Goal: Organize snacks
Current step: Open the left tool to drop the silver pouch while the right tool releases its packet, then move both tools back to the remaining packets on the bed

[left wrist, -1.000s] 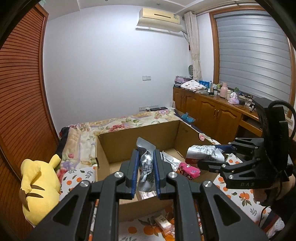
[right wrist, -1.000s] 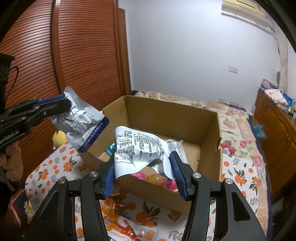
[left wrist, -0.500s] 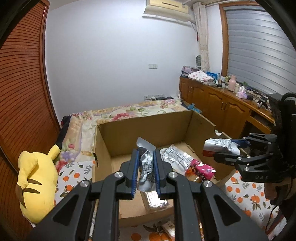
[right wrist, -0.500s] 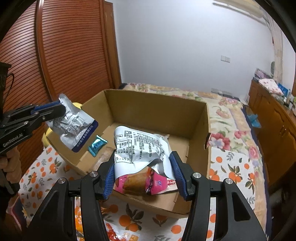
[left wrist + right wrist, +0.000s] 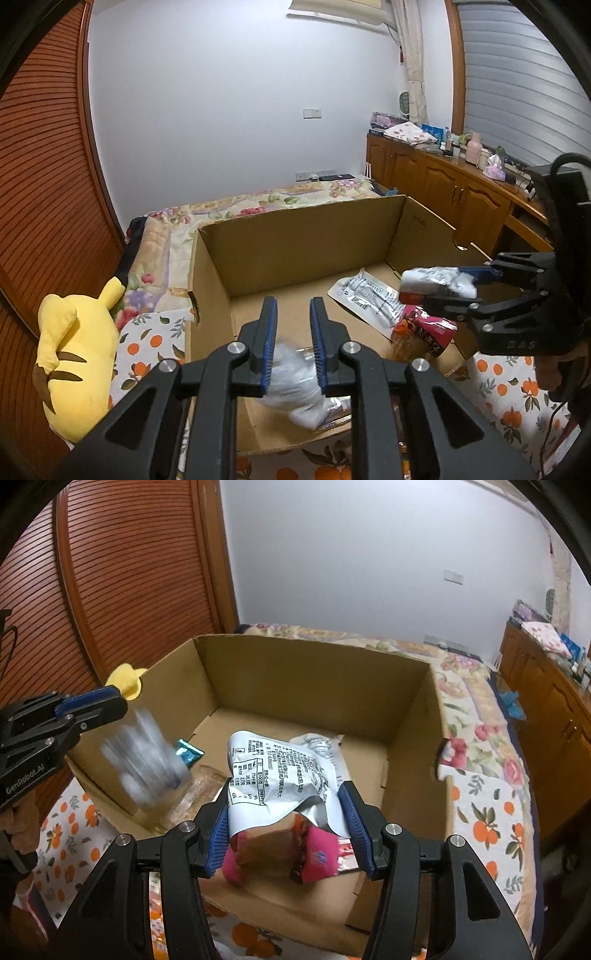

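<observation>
An open cardboard box point(image 5: 303, 218) point(image 5: 314, 679) sits on the bed. My left gripper point(image 5: 293, 306) point(image 5: 118, 701) hangs over its near left corner with its jaws opening. A silver pouch point(image 5: 295, 387) point(image 5: 144, 760) has slipped out below the fingers and is blurred as it falls into the box. My right gripper point(image 5: 285, 788) point(image 5: 476, 280) is shut on a crumpled white printed snack bag point(image 5: 280, 771) point(image 5: 432, 278) above the box's near right part. On the box floor lie a pink pack point(image 5: 321, 860) point(image 5: 428, 328), a flat white pouch point(image 5: 369, 299) and a small teal packet point(image 5: 189, 752).
A yellow plush toy point(image 5: 70, 354) lies left of the box on the orange-print bedspread point(image 5: 487, 812). Slatted wooden doors point(image 5: 129, 572) stand on the left. A wooden cabinet point(image 5: 443, 192) with clutter runs along the right. Loose wrappers lie before the box's front wall.
Both grippers moved forward and down over the box. The left jaws parted and the silver pouch dropped from between them. The right gripper kept its hold on the white bag.
</observation>
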Tool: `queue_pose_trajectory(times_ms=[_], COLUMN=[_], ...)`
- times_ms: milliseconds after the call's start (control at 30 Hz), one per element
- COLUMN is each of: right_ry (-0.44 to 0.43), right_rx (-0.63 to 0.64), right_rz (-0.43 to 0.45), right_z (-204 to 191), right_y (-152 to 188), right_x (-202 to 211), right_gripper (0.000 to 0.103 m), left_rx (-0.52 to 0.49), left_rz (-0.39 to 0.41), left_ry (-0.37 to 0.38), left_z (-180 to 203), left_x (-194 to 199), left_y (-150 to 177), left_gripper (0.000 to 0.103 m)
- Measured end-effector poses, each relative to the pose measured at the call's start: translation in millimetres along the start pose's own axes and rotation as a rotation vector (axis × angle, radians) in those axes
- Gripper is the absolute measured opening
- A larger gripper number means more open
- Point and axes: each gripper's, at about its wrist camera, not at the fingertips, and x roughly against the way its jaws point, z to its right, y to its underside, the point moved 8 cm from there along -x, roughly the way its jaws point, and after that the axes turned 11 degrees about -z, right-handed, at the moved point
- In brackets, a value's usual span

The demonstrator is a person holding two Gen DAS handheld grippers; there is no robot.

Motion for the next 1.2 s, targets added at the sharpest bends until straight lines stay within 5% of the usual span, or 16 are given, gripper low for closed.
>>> queue_pose_trajectory(times_ms=[367,900,1200], right_ry=[-0.021,0.027,0.018], right_rx=[0.007,0.008,0.031], right_rz=[-0.086,-0.037,0.009], right_z=[-12,-18,-22], right_y=[-2,-6,11], right_x=[-27,-15,9], right_gripper=[0.058,0.074,0.075], left_rx=[0.027,0.021,0.007], left_rz=[0.027,0.063,0.065], left_ry=[0.039,0.092,0.11], left_z=[-10,-4,5], left_x=[17,47,55], left_y=[5,23,42], left_gripper=[0.035,0.046,0.062])
